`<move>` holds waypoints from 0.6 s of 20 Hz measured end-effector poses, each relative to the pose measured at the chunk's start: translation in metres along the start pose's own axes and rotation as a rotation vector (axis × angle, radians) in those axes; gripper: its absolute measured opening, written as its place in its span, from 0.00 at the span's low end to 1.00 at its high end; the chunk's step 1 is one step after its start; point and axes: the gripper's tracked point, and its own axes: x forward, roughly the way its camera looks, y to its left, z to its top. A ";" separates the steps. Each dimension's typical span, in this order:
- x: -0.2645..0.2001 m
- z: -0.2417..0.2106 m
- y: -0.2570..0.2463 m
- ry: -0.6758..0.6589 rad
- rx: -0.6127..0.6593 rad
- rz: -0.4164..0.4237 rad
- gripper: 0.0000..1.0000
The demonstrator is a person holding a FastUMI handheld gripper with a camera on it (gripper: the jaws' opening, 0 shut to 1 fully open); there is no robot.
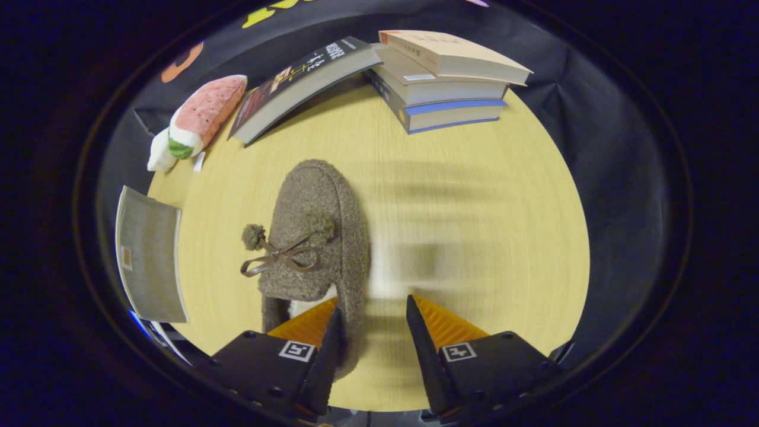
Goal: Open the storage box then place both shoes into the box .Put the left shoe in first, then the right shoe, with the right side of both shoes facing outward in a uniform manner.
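Over the slipper's [314, 237] heel, the gripper [372, 308] gapes empty.

The pale wooden table [474, 196] bore a brown slipper [317, 231], stacked books [442, 83], a leaning book [302, 83], a plush toy [198, 118] and a grey box [148, 255]; the gripper [372, 308] stood parted over it

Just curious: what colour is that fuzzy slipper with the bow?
Brownish-grey fleece slipper with a brown ribbon bow, seen in the gripper view.
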 end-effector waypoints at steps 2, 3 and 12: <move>0.003 -0.002 0.015 -0.002 0.001 0.037 0.43; 0.004 -0.002 0.019 0.007 0.016 0.047 0.33; -0.002 -0.006 0.028 0.029 0.161 0.068 0.01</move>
